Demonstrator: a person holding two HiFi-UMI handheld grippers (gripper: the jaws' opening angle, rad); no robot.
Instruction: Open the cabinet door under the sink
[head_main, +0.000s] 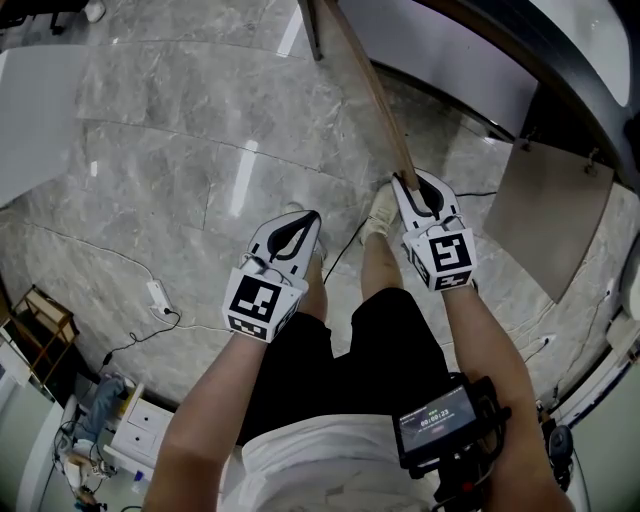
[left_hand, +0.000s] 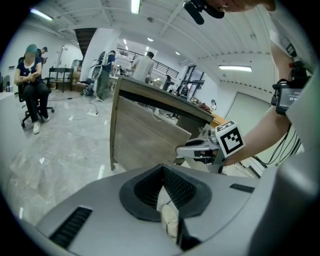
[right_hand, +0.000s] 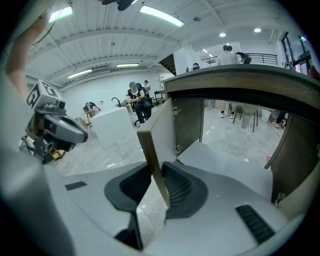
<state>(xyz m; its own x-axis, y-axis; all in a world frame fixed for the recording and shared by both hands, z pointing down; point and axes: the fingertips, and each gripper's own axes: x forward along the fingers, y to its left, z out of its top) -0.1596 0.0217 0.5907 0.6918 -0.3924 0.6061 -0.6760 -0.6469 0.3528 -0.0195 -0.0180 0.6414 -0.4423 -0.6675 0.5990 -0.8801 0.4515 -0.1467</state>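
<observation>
**Head view:** We look steeply down at a grey marble floor and the person's legs. The right gripper is clamped on the thin outer edge of the cabinet door, which stands swung out from the cabinet. The left gripper hangs beside it over the floor, well apart from the door. A second door stands open at the right.

**Left gripper view:** We see the left gripper's jaws pressed together with nothing between them and a pale shoe below. Ahead, the door's wood-grain face stands under the counter, with the right gripper on its near edge.

**Right gripper view:** The right gripper has the door's edge between its ribbed pads, which stand narrow and closed on the panel. The door rises upright from the jaws, hinged at the cabinet's left wall. Behind it we see the open cabinet's pale floor. The left gripper shows at the far left.
</observation>
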